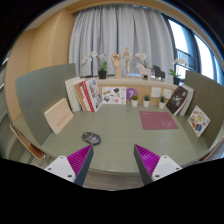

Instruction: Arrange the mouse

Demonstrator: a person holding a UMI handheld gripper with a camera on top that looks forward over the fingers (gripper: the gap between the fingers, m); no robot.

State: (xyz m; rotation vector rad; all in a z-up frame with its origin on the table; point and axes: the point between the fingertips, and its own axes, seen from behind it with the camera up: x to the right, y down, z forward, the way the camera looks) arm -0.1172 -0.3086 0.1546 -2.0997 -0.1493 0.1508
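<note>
A small dark mouse [91, 138] lies on the grey-green table [120, 130], ahead of my left finger and a little to its side. A pink mouse mat [158, 120] lies flat on the table further off to the right. My gripper [113, 160] is open and empty, its two magenta-padded fingers spread wide above the table's near edge. The mouse is beyond the fingers, not between them.
Books and cards [85, 95] lean against the back and left partition. Small plant pots [146, 100], a picture frame [179, 99] and a card [197, 120] stand at the back right. A shelf with ornaments [125, 70] runs under the curtained window.
</note>
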